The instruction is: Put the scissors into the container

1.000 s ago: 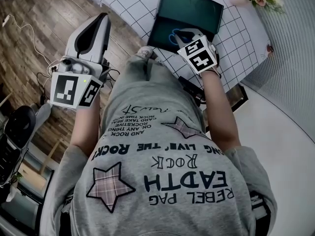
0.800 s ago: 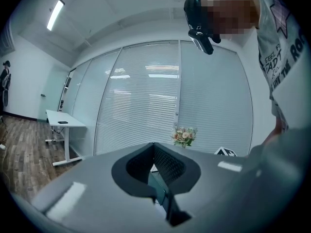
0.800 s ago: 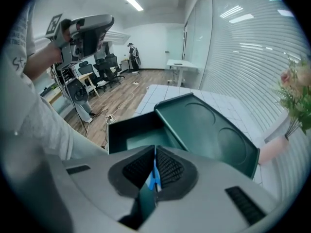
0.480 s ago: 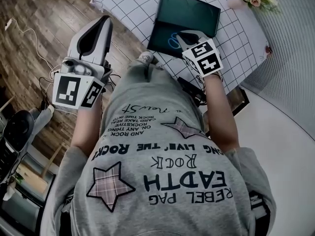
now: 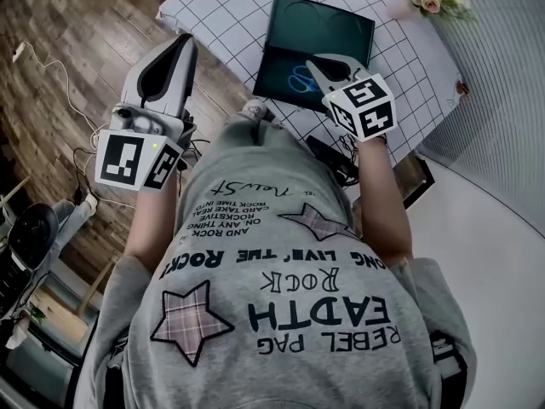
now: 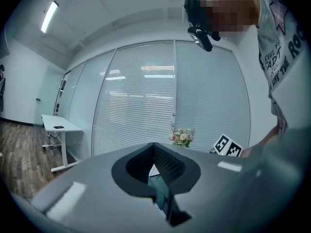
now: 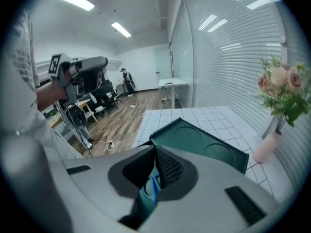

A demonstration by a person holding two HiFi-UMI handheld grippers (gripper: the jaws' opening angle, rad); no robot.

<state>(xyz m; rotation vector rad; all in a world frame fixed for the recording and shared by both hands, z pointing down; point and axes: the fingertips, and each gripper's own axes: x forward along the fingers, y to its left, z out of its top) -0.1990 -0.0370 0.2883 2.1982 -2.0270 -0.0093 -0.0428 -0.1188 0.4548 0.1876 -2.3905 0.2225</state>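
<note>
The right claw is clenched on the blue scissors, just over the lower part of the container at the top middle. The left claw, at the left over the floor, is clenched on nothing

I'm holding the left tongs out roughly level at my left side, their jaws pressing together. The right tongs are tilting steeply downward ahead of me, jaws closed tip to tip, my right forearm reaching forward.
</note>
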